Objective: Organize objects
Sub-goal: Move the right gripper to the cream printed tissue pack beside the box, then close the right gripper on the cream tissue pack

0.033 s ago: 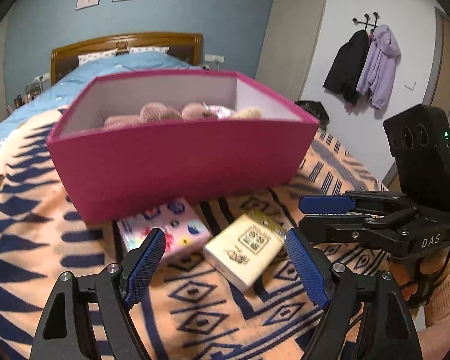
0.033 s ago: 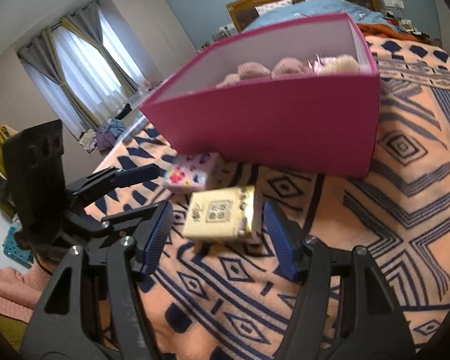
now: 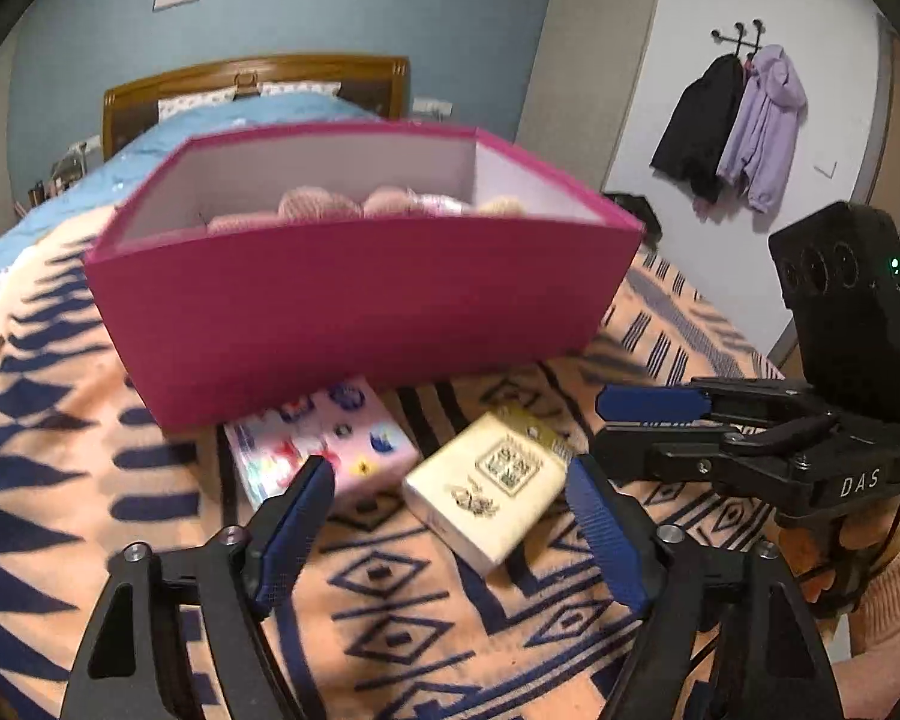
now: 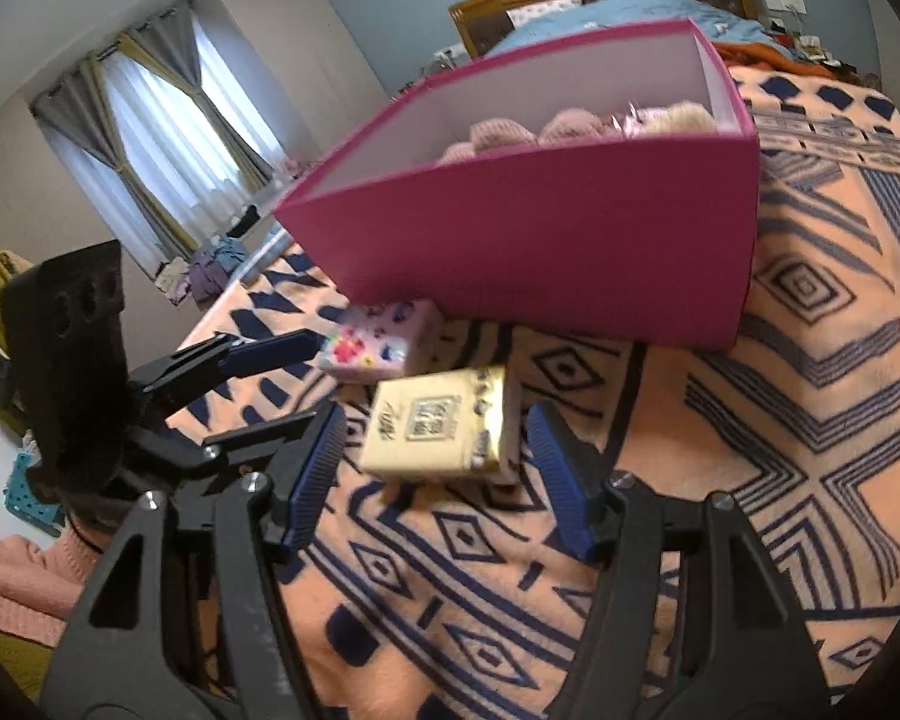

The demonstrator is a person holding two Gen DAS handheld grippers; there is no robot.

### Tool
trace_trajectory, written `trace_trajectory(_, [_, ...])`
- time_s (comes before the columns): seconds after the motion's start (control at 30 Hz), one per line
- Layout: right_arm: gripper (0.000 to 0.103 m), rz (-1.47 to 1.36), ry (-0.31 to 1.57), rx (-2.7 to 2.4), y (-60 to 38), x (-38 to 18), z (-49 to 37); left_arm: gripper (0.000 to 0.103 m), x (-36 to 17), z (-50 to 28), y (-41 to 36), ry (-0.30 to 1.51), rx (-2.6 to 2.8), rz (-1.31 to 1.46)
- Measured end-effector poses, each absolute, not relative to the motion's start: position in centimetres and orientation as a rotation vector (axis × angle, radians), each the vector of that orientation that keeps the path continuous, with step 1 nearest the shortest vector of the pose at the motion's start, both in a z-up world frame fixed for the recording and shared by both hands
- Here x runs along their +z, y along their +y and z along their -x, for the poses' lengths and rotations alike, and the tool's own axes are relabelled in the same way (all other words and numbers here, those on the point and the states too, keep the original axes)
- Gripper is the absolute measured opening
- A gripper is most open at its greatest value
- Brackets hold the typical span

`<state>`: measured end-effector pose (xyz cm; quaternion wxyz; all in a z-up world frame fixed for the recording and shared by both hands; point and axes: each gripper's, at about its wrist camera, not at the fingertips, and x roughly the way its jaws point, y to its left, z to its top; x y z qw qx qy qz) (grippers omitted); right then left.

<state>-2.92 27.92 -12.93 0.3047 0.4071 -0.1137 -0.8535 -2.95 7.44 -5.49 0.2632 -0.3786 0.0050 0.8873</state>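
From the left wrist camera, the left gripper [image 3: 447,474] has its fingers spread wide and holding nothing. No change can be read from this single instant. One cream tissue pack [image 3: 486,492] lies loose on the patterned blanket [image 3: 150,480] just ahead of the fingertips and touches neither pad. At 11 o'clock from it is one floral tissue pack [image 3: 324,444], its far end up against the foot of the single magenta storage box [image 3: 354,312] at 12 o'clock. Over the box rim I count at least four rounded knitted bundles [image 3: 318,204]; any more are hidden. The right gripper [image 3: 624,426] comes in from 3 o'clock with its fingers apart and nothing in them.

From the right wrist camera, the right gripper [image 4: 437,426] straddles the cream tissue pack [image 4: 438,426], with a gap showing at each pad, so it is half open and not gripping. The floral tissue pack [image 4: 384,336] sits at 11 o'clock and the magenta storage box [image 4: 540,252] at 12. The left gripper [image 4: 294,387] reaches in from 9 o'clock, also unladen.

In my judgement, two packs remain outside the box, so the sorting is unfinished.
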Motion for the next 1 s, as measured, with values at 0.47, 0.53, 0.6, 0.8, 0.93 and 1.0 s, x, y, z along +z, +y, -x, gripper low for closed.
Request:
trace_trajectory(0.47, [0.061, -1.128, -0.369, -2.253, 28.4, -14.7, 4.2, 0.059, -8.0, 3.7, 8.4, -0.025, 2.339, 1.149])
trace_trajectory(0.53, [0.057, -1.131, -0.369, -2.252, 28.4, -14.8, 4.3, 0.056, -8.0, 3.7, 8.5, -0.032, 2.329, 1.152])
trace_trajectory(0.6, [0.056, -1.138, -0.375, -2.251, 28.3, -14.9, 4.6, 0.053, -8.1, 3.7, 8.6, -0.034, 2.323, 1.151])
trace_trajectory(0.8, [0.05, -1.139, -0.37, -2.242, 28.2, -15.0, 4.7, 0.046, -8.0, 3.8, 8.8, -0.048, 2.311, 1.153])
trace_trajectory(0.93, [0.043, -1.143, -0.365, -2.24, 28.2, -14.9, 4.9, 0.039, -7.9, 4.0, 8.6, -0.07, 2.302, 1.158])
trace_trajectory(1.0, [0.039, -1.15, -0.366, -2.237, 28.1, -15.0, 5.0, 0.037, -7.8, 4.0, 8.6, -0.072, 2.3, 1.159])
